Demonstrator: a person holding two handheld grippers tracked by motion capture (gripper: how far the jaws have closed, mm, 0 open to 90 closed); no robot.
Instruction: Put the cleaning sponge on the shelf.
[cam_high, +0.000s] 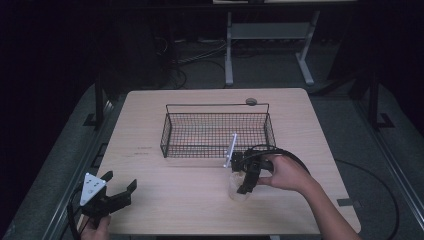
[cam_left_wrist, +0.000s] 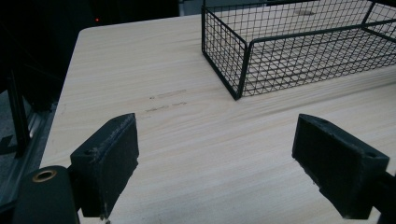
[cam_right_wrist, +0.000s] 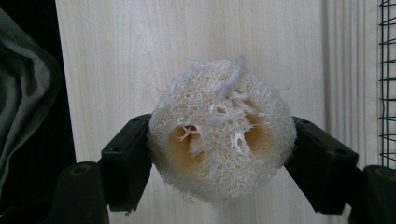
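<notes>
Two jaws of the right gripper (cam_right_wrist: 222, 154) pinch a loofah sponge (cam_right_wrist: 222, 133) across its middle, at the wire basket's (cam_high: 216, 130) five o'clock: probably light, springy, grippy. Left gripper (cam_left_wrist: 217, 163) gapes idle.

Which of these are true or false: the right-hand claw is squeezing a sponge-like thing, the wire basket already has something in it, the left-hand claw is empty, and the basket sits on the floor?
1. The right gripper is clamped on a loofah sponge. True: both jaws press against its sides.
2. The wire basket already holds something. False: only bare mesh and the wood beneath it show.
3. The left gripper holds nothing. True: its jaws stand wide apart over the bare table.
4. The basket sits on the floor. False: it stands on the table, towards its far side in the high view.
</notes>
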